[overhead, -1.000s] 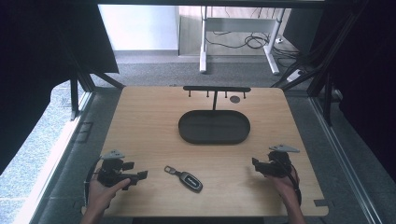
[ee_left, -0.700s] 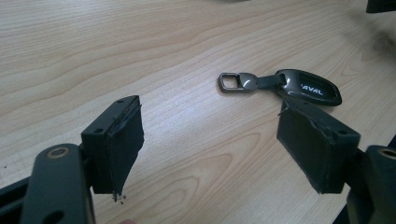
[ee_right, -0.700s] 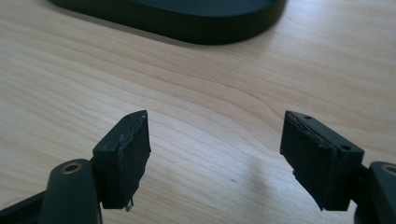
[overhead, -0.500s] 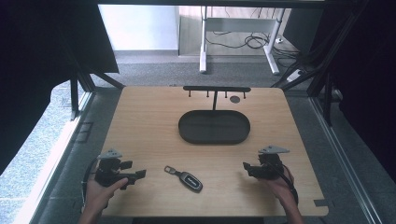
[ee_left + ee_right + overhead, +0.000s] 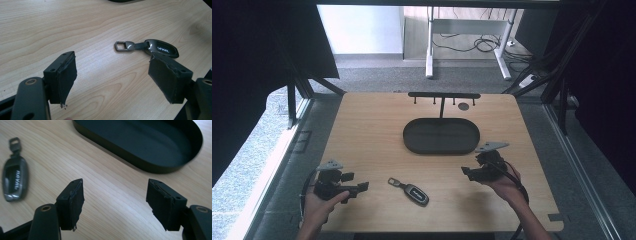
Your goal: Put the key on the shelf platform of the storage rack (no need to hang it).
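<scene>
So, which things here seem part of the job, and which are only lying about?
Likely part of the job:
- car key fob
- black oval tray
- left gripper, open
- right gripper, open

Only standing by:
- black hook rack
- desk legs and cables behind

Bare surface (image 5: 367, 130) lies open on both flanks; the oval tray (image 5: 441, 137), hook rack (image 5: 443, 96) behind it, and key fob (image 5: 413, 191) obstruct the middle.

worktop (image 5: 362, 130): pale wood, visible grain, smooth satin sheen | oval tray (image 5: 160, 167): black, matt, smooth | key fob (image 5: 161, 48): glossy dark shell, shiny metal clip at its strap end | left tongs (image 5: 117, 75): matt black, pads rough with frayed edges | right tongs (image 5: 117, 202): same matt black, pad edges ragged
</scene>
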`<state>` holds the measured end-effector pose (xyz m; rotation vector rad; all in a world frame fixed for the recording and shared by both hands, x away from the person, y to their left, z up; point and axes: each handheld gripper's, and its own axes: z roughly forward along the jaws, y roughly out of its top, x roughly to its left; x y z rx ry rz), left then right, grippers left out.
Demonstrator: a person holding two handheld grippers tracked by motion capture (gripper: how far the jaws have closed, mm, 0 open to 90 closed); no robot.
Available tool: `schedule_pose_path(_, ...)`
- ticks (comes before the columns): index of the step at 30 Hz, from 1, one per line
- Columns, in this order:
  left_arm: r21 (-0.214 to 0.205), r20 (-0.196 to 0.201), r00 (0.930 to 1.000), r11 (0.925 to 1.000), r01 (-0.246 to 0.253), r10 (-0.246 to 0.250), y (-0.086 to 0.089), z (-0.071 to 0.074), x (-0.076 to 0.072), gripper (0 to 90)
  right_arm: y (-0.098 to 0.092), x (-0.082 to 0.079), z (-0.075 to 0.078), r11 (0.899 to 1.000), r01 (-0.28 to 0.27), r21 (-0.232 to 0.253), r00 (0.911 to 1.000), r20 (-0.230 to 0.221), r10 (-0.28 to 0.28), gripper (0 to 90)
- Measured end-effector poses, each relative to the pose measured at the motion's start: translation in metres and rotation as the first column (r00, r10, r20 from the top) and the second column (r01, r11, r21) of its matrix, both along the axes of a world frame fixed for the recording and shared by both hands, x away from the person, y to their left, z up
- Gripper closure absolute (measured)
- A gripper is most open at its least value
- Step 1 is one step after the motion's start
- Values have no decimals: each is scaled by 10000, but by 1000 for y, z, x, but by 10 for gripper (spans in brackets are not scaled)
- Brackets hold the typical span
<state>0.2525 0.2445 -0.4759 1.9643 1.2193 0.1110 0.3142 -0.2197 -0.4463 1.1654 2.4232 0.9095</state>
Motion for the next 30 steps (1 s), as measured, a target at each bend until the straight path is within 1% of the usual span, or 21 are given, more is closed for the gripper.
schedule_pose_path(4, -15, 11, 10000, 10000, -23, 23, 0, 0, 0, 229, 15, 3, 8, 9994, -340, 31, 9994, -98, 340, 321)
schedule_pose_path(8, -39, 12, 10000, 10000, -15, 15, 1, 0, 0, 229, 31, 5, 13, 9973, -732, -98, 9972, -143, 731, 322)
schedule_pose_path(10, -46, 4, 10000, 10000, -6, 6, 1, 0, 0, 230, 44, 6, 16, 9944, -1015, -276, 9947, -193, 1010, 323)
schedule_pose_path(11, -44, 6, 10000, 10000, -11, 11, 1, 0, 0, 230, 44, 6, 16, 9944, -1015, -276, 9947, -193, 1010, 323)
schedule_pose_path(14, -46, -25, 10000, 10000, 21, -21, 0, 0, 0, 229, 54, 7, 17, 9917, -1243, -333, 9920, -240, 1235, 324)
schedule_pose_path(15, -72, -31, 10000, 10000, 43, -43, 0, 0, 0, 229, 60, 8, 17, 9893, -1405, -381, 9899, -243, 1397, 325)
schedule_pose_path(16, -95, -34, 10000, 9999, 56, -56, 0, 0, 0, 229, 60, 8, 17, 9893, -1405, -381, 9899, -243, 1397, 325)
schedule_pose_path(18, -77, -33, 10000, 10000, 34, -35, -1, 0, 0, 229, 67, 9, 16, 9869, -1569, -378, 9872, -343, 1556, 330)
schedule_pose_path(21, -67, -37, 10000, 10000, 26, -26, -1, -1, 1, 229, 76, 10, 14, 9832, -1758, -497, 9838, -437, 1737, 334)
schedule_pose_path(22, -60, -31, 10000, 10000, 27, -27, -1, 0, 1, 229, 83, 10, 13, 9787, -1974, -560, 9795, -511, 1946, 342)
schedule_pose_path(23, -63, -28, 10000, 10000, 24, -24, -1, -1, 1, 229, 83, 10, 13, 9787, -1974, -560, 9795, -511, 1946, 342)
schedule_pose_path(24, -54, -27, 10000, 10000, 27, -27, 0, -1, 1, 229, 89, 9, 13, 9751, -2134, -597, 9761, -560, 2101, 346)
schedule_pose_path(25, -60, -34, 10000, 10000, 37, -37, 0, -1, 1, 229, 89, 9, 13, 9751, -2134, -597, 9761, -560, 2101, 346)
schedule_pose_path(30, -50, -29, 10000, 10000, 35, -35, 0, 0, 1, 229, 102, 9, 11, 9678, -2420, -698, 9692, -653, 2376, 351)
